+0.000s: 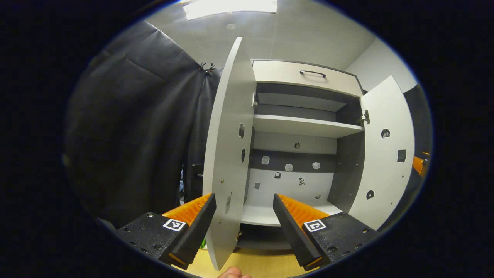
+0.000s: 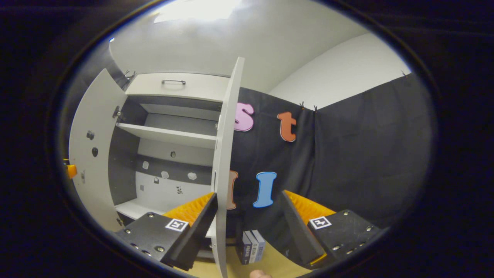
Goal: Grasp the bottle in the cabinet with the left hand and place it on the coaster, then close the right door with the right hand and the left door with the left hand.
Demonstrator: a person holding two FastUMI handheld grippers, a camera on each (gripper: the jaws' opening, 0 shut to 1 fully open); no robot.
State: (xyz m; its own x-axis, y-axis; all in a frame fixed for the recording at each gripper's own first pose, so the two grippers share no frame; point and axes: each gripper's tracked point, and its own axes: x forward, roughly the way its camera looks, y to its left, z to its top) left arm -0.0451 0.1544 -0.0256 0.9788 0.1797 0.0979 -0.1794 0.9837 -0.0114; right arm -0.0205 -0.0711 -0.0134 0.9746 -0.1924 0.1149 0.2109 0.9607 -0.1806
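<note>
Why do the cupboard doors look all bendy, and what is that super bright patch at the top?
In the left gripper view the fisheye lens bows the left door and the right door outward, and a ceiling light glares white at the top. In the right gripper view the near door curves the same way, and the bright patch is washed out and softly blurred.

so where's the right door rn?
In the right gripper view, the right door stands open, edge-on between the open jaws, nearer the left one. In the left gripper view it's at the cabinet's right.
</note>
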